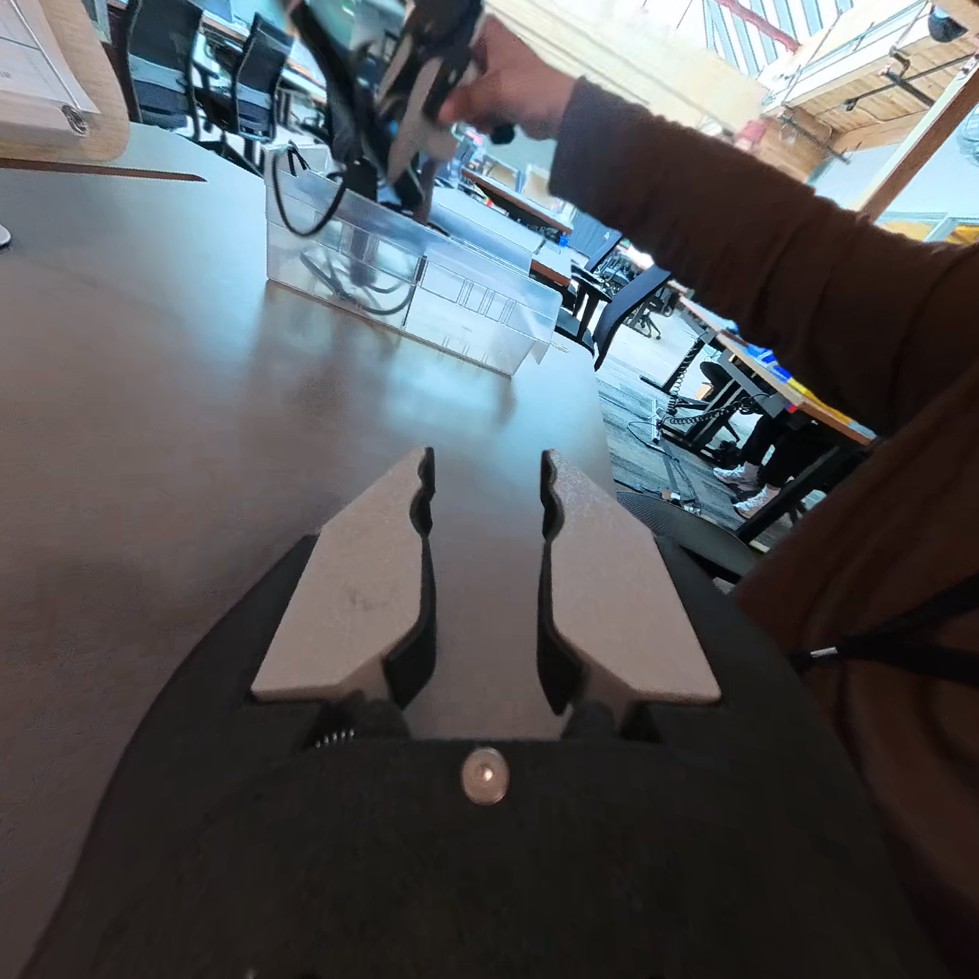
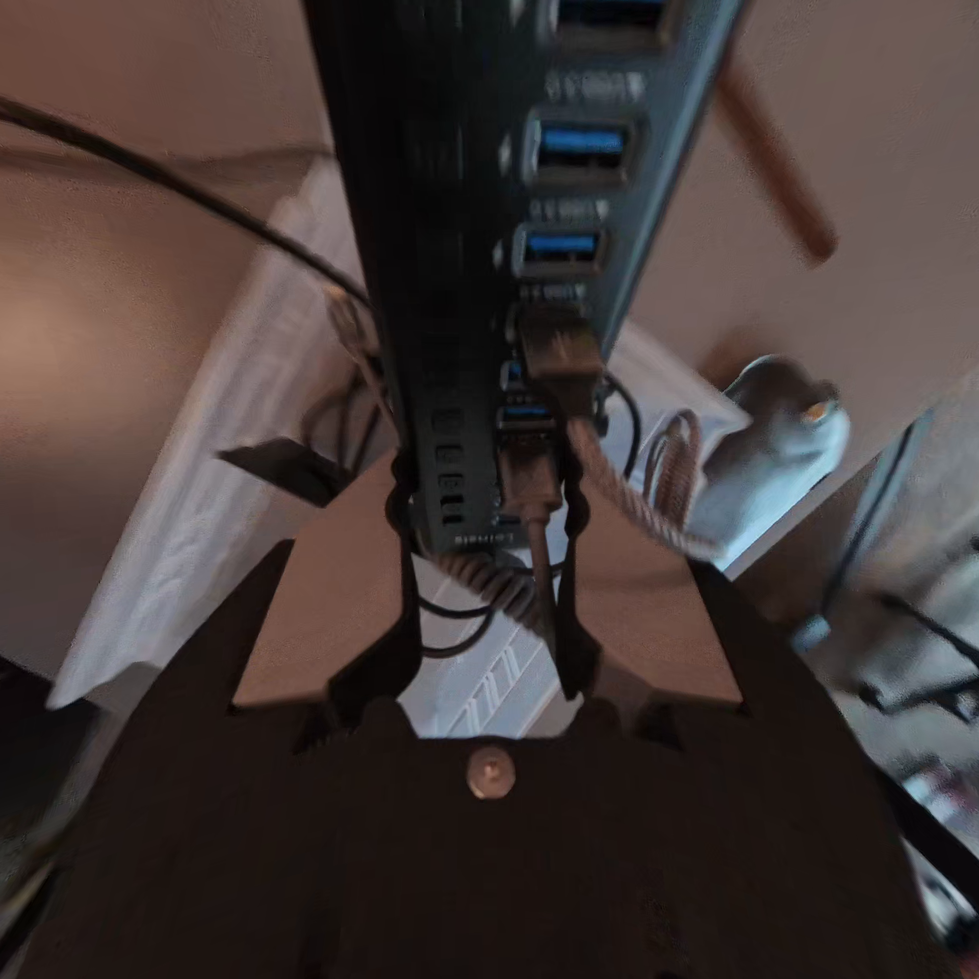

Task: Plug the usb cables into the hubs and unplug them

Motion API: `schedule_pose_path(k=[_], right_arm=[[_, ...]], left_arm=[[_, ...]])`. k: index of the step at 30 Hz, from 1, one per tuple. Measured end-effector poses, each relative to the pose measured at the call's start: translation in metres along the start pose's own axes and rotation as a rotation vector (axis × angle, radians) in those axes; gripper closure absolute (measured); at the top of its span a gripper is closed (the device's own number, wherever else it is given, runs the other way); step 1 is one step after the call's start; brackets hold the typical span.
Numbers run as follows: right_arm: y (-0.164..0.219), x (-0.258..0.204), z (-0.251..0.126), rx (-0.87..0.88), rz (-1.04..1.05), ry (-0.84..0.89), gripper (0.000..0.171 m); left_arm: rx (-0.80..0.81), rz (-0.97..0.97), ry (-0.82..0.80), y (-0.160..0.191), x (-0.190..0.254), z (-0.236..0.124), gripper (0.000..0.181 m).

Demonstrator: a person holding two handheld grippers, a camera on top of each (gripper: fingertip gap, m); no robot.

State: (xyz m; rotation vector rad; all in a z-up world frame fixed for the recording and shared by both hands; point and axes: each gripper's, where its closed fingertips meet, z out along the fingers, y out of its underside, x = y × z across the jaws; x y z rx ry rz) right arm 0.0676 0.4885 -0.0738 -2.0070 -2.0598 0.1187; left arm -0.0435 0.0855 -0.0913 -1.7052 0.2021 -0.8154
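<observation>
My right gripper (image 2: 484, 477) is shut on the lower end of a long black USB hub (image 2: 450, 212) with several blue ports. Two cables are plugged into it: a braided one (image 2: 561, 349) and a smooth one (image 2: 530, 477) between my fingers. Below lies a clear plastic bin (image 2: 175, 530) with loose black cables (image 2: 455, 630). In the left wrist view the right gripper (image 1: 408, 159), held by a hand, hangs blurred over the bin (image 1: 466, 296). My left gripper (image 1: 487, 477) is open and empty, low over the dark table (image 1: 159, 424), well short of the bin.
A wooden board with a paper sheet (image 1: 47, 79) stands at the far left. The person's brown sleeve (image 1: 741, 254) crosses on the right. A grey object (image 2: 768, 439) lies beside the bin. The table edge (image 1: 604, 402) drops off to the right, with chairs and desks beyond. My hands' fingertips stand some 40 cm from each other.
</observation>
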Motion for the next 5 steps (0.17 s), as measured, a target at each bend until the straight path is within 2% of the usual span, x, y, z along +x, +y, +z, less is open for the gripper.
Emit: schedule_pose_path(k=[2, 5], right_arm=[[0.003, -0.001, 0.038, -0.073, 0.013, -0.007, 0.113], [0.005, -0.014, 0.072, -0.134, 0.089, -0.118, 0.112]], left_arm=[[-0.014, 0.013, -0.002, 0.002, 0.001, 0.003, 0.143], [-0.034, 0.041, -0.030, 0.004, 0.000, 0.008, 0.140]])
